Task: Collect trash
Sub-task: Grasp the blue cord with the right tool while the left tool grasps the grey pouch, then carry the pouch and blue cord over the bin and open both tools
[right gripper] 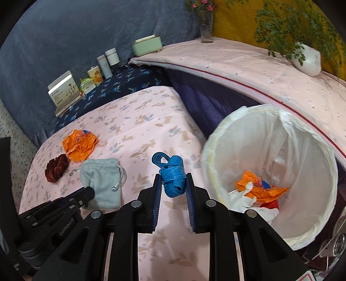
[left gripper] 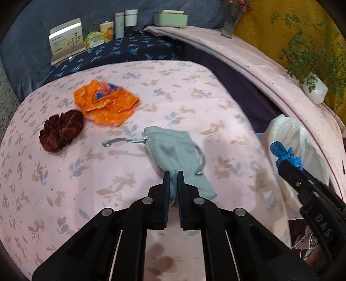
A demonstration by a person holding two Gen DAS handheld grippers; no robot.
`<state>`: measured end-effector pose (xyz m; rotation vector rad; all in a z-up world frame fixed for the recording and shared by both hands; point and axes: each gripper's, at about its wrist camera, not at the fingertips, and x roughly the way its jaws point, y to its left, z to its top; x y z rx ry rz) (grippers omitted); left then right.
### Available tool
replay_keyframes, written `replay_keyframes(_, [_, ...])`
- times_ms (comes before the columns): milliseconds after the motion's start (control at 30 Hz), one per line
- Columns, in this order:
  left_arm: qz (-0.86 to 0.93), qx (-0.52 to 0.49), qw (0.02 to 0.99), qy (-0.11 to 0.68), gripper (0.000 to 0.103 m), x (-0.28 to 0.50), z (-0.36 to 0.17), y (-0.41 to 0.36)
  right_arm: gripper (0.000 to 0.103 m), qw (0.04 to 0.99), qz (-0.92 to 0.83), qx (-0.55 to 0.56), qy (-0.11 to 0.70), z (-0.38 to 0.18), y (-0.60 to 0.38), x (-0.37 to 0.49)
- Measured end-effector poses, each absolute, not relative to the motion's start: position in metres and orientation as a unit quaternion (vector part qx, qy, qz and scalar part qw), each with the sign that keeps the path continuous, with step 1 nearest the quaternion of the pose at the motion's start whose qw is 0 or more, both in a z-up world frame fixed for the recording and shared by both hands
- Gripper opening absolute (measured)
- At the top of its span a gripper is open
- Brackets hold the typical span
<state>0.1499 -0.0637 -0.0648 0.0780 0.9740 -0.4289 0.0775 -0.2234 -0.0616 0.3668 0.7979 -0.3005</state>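
My left gripper is shut on the near corner of a grey drawstring pouch lying on the pink floral cloth; it also shows in the right wrist view. My right gripper is shut on a bundled blue strap, held above the cloth just left of the trash bin; the strap also shows in the left wrist view. An orange crumpled wrapper and a dark red scrunchie lie further back on the left. The bin, lined with a white bag, holds orange and white trash.
Boxes and bottles stand along the back on a dark blue floral cloth. A mint-green box, a flower vase and a potted plant sit on the pink shelf at right.
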Motion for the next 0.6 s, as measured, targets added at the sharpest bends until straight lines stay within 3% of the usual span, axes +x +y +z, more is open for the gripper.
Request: replay_keyframes(600, [-0.339, 0.052, 0.841, 0.418, 0.006, 0.102, 0.003, -0.173, 0.021, 0.879, -0.237, 0.237, 0.339, -0.054, -0.323, 0.009])
